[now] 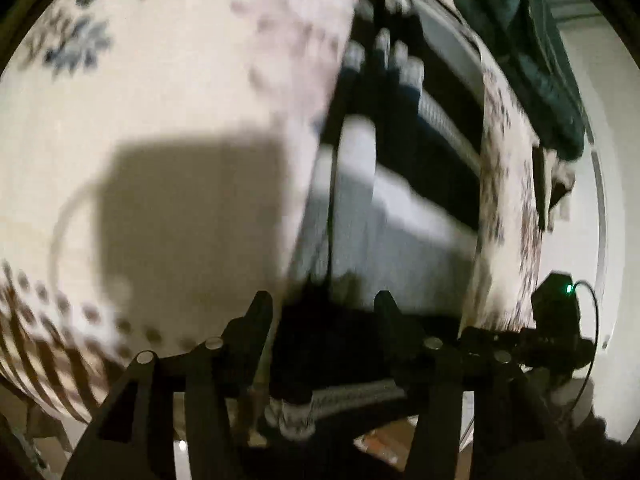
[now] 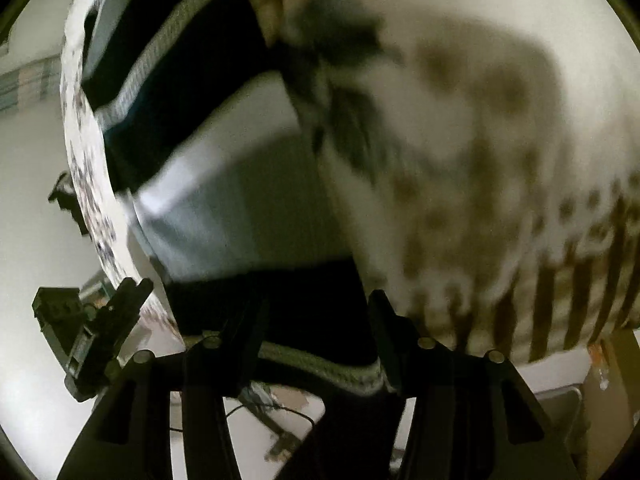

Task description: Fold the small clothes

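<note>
Left wrist view: a black-and-white banded knit garment (image 1: 384,216) is being held over a cream floral-patterned cloth-covered table (image 1: 168,92).
Its near hem is being gripped by the left gripper (image 1: 320,312) and the right gripper (image 2: 316,312), jaws seemingly clenched on cloth, presumably so the edge is being kept taut for folding.

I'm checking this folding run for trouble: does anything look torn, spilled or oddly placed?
Nothing stands out as damaged or spilled. The black, white and grey garment lies on the patterned tablecloth, its near ribbed hem hanging over the table edge between each gripper's fingers. Both views are motion-blurred, so small flaws cannot be ruled out.
</note>
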